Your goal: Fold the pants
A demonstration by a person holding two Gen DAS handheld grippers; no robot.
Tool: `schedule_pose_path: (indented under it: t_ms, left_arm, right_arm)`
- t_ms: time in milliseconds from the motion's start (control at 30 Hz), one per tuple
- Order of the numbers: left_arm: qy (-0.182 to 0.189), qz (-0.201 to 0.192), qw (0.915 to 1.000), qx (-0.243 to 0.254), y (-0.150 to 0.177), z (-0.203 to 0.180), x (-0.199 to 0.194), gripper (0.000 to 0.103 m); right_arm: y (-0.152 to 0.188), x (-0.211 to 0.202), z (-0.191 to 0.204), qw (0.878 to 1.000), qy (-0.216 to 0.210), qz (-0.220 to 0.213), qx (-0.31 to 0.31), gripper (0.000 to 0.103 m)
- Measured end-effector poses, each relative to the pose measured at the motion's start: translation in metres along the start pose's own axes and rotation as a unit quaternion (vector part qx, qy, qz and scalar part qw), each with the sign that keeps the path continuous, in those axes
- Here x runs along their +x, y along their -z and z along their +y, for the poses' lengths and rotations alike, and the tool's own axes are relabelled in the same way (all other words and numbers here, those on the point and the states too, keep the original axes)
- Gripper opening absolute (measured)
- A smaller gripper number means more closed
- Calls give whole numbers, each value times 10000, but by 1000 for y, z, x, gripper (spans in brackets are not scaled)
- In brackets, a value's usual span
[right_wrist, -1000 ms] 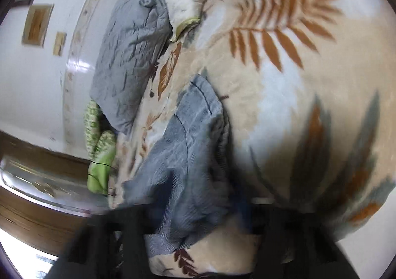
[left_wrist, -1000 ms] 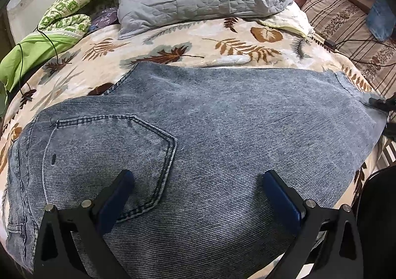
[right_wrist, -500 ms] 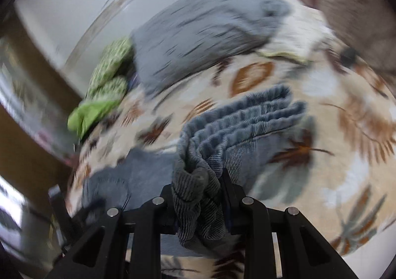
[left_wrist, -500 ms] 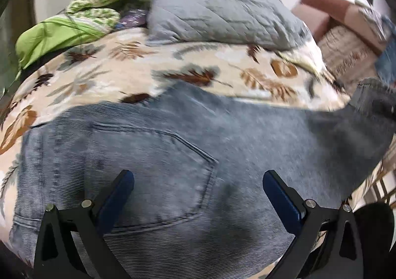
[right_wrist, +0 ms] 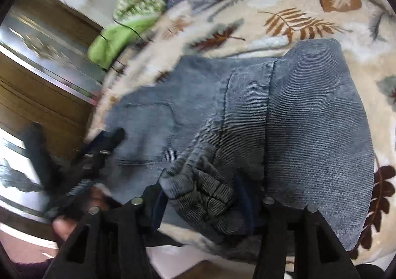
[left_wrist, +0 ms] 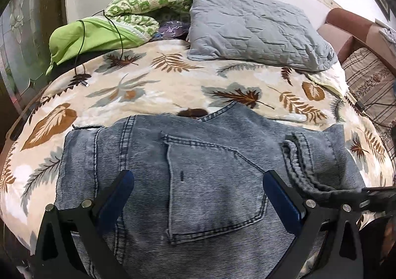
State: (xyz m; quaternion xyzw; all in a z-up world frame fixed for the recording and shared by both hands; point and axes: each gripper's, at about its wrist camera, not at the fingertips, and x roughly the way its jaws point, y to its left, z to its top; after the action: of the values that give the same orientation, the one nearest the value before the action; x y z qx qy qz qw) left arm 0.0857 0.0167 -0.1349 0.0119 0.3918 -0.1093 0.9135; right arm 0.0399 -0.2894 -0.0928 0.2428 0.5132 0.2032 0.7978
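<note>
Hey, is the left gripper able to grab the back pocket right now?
Probably yes. The left gripper is open, its fingers either side of the back pocket, nothing over it. The right gripper grips the bunched hem off to the side.

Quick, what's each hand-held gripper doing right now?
Left hand-held gripper: open, holding nothing, over the pants.
Right hand-held gripper: closed on the bunched pants hems.

pants (left_wrist: 212,180): lower edge cut off | left tongs (right_wrist: 99,152): motion-blurred | right tongs (left_wrist: 378,194): mostly out of frame
</note>
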Motion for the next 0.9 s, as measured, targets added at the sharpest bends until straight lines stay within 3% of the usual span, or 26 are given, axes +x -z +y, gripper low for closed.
schedule_pose_path:
  t_ms: [100, 200, 367, 500, 600, 700, 767, 900]
  left_arm:
    - [38, -14, 10000, 56, 1, -4, 0, 103]
    - [121, -26, 9997, 195, 1, -14, 1, 103]
    - [466, -54, 9968, 645, 8, -46, 0, 103]
    - [698, -307, 9910, 1103, 15, -72, -9, 103]
    - [1000, -357, 9849, 1371, 21, -90, -11, 103]
    - [1041, -168, 9818, 1580, 26, -104, 0, 103]
    - [1013, 205, 9809, 1648, 30, -109, 16, 103]
    - [1172, 647, 9822, 1319, 31, -102, 31, 103]
  right_arm:
    - [0, -28, -8, 9958, -892, -181, 7, 65]
    - [-1, -54, -15, 9890, -1366, -557, -45, 67]
    - [-23, -63, -32, 9947, -234, -978, 205, 67]
    - [-47, -39, -31, 9931, 330, -1118, 147, 67]
    - [-62, -16, -37, 9915, 825, -994, 134, 67]
    - [-72, 6, -55, 9935, 817, -676, 405, 67]
    - [-75, 20, -68, 9942, 790, -509, 519, 68]
    - [-80, 15, -77, 9944, 515, -672, 631, 68]
